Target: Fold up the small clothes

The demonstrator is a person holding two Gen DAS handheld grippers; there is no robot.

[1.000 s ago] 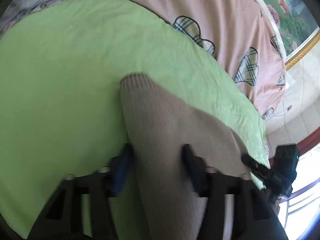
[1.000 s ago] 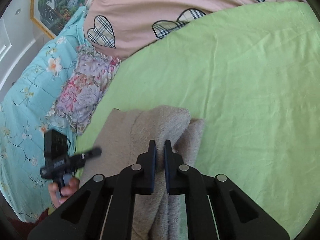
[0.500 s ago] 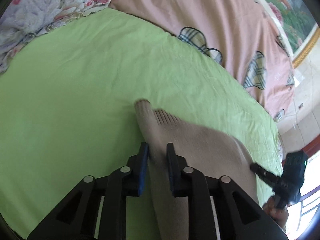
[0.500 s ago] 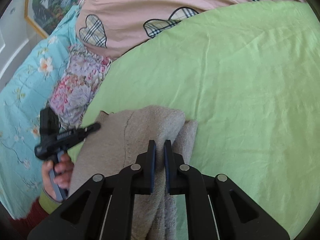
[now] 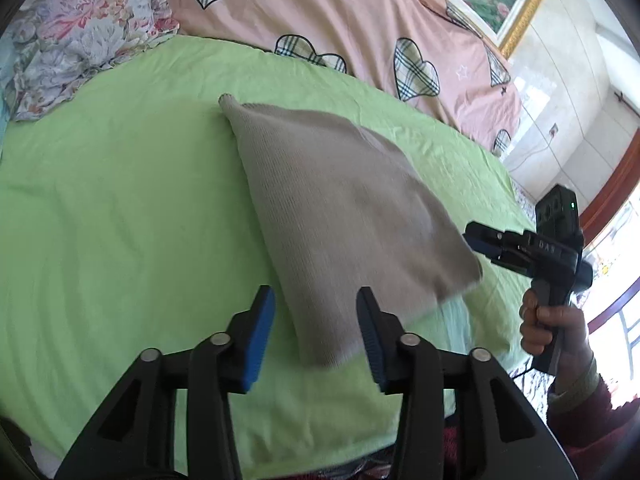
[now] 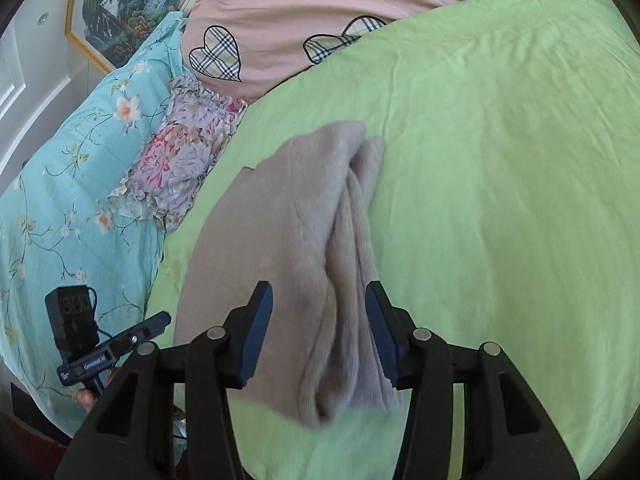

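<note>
Lying folded on the green sheet (image 5: 120, 208), the beige knit (image 5: 344, 208) is free; left tongs (image 5: 316, 328) and right tongs (image 6: 318, 328) both gape. Risk: loose layered edge springs open, or a finger snags it.

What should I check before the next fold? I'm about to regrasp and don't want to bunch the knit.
1. Left tongs open, holding nothing: ok.
2. Right tongs open, holding nothing: ok.
3. Folded beige knitted garment lying on the light green bedsheet: ok.
4. Garment edges aligned: not ok; in the right wrist view, layers sit offset along the right side.
5. Garment apart from the floral ruffled pillow: ok.
6. Sleeves tucked inside: cannot tell.
</note>
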